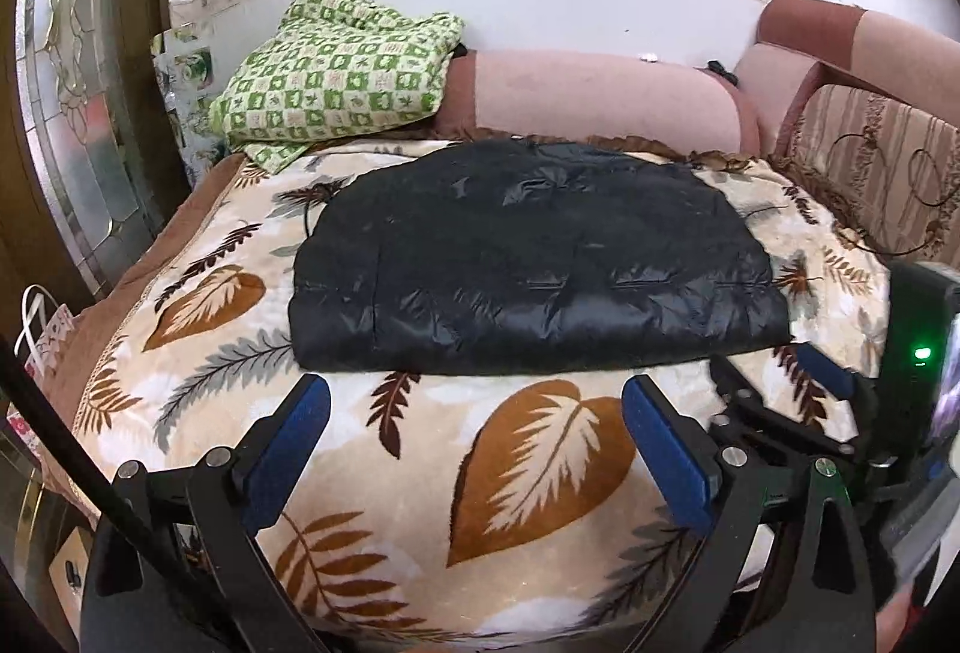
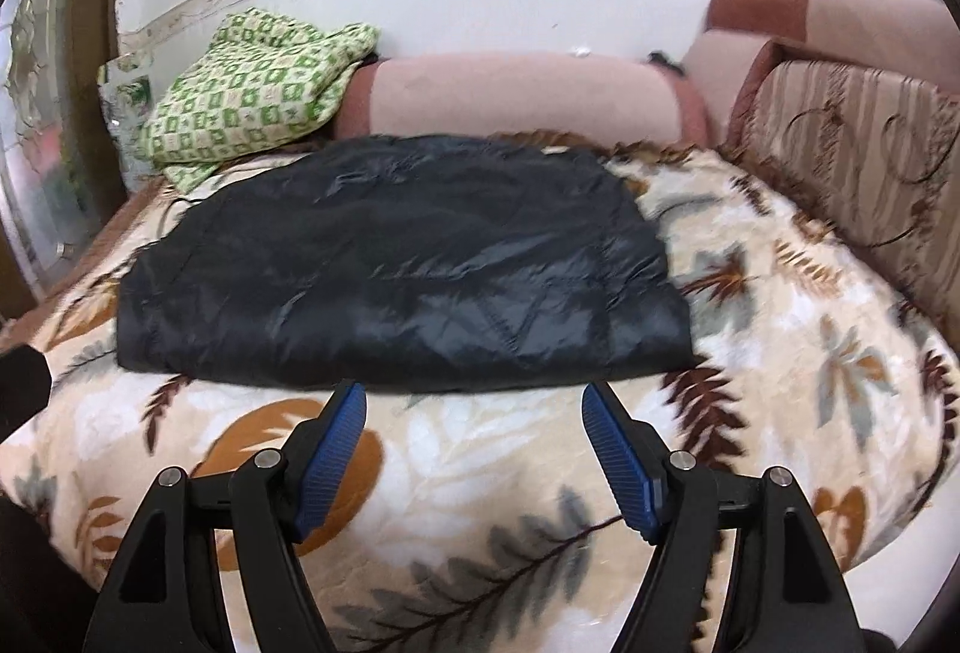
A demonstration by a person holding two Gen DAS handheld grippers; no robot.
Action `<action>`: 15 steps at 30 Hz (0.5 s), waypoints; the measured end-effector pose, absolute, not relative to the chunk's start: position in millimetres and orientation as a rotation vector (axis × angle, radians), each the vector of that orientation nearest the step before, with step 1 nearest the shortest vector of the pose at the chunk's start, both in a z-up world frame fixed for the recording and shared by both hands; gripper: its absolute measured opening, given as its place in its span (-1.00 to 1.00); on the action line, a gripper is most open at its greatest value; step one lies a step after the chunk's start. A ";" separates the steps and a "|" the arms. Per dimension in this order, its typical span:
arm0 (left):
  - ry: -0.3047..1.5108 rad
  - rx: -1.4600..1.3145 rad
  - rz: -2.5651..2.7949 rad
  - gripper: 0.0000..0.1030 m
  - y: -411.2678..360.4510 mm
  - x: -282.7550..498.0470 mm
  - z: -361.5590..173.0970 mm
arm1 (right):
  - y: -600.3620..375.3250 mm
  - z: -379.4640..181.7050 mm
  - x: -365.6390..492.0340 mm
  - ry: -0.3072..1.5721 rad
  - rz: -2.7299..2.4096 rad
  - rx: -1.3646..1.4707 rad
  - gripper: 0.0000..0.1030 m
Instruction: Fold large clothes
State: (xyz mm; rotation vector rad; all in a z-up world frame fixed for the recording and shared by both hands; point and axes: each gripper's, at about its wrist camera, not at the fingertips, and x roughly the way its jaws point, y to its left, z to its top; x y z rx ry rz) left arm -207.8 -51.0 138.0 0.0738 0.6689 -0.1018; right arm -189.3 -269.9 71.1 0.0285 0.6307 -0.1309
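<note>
Black puffer jacket is lying folded into a chunky rectangle, shiny crinkly quilted nylon with stitch lines across it, sitting in the middle of a fuzzy cream leaf-print blanket with big brown and grey leaves. My left gripper is hovering just short of the jacket's near edge, blue ribbed pads spread wide with nothing between them. Same deal with my right gripper: jaws wide apart, empty, tips just at the jacket's front hem. Behind the jacket there's a pink bolster against the white wall, a green checked cloth bunched up at the left, and a striped cushion on the right. The right wrist view is motion-smeared, so fine detail's mushy, and the left view's right edge is blocked by my other rig with a green light.
</note>
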 end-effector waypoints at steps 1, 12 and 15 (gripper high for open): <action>0.673 0.079 -0.099 0.89 -52.1 -206.7 136.3 | -270.2 72.3 -189.3 0.629 -0.141 0.021 0.54; 0.661 0.123 -0.116 0.89 -63.8 -204.6 130.9 | -271.0 84.6 -194.2 0.615 -0.201 -0.025 0.60; 0.673 0.140 -0.137 0.89 -67.2 -204.0 127.4 | -271.2 82.9 -192.4 0.622 -0.210 -0.030 0.60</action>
